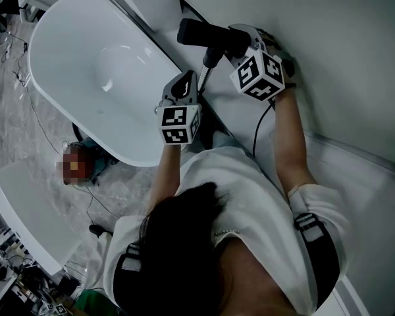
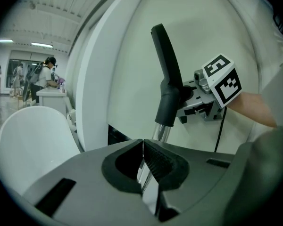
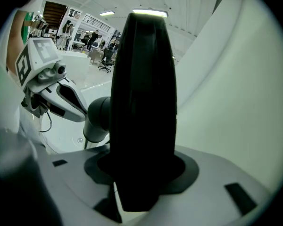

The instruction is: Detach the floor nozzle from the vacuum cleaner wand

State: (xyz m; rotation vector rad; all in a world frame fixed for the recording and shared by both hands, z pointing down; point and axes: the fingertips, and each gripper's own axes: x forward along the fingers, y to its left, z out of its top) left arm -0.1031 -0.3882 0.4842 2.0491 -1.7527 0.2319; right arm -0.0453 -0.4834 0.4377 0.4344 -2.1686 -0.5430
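Note:
A black floor nozzle (image 1: 204, 33) sits on the end of a chrome wand (image 1: 207, 71), raised in front of a white wall. My left gripper (image 1: 186, 81) is shut on the wand just below the nozzle's dark neck; in the left gripper view the chrome wand (image 2: 159, 132) runs down between the closed tips of the left gripper (image 2: 142, 147). My right gripper (image 1: 240, 41) is shut on the nozzle's body. In the right gripper view the black nozzle (image 3: 141, 102) fills the space between the jaws of the right gripper (image 3: 141, 182) and hides the pads.
A white bathtub (image 1: 66, 45) stands at the left, close under the left gripper. A white wall panel (image 1: 355, 58) runs behind the nozzle. A black cable (image 1: 260, 127) hangs from the right gripper. Another person crouches on the floor by the tub (image 1: 85, 160).

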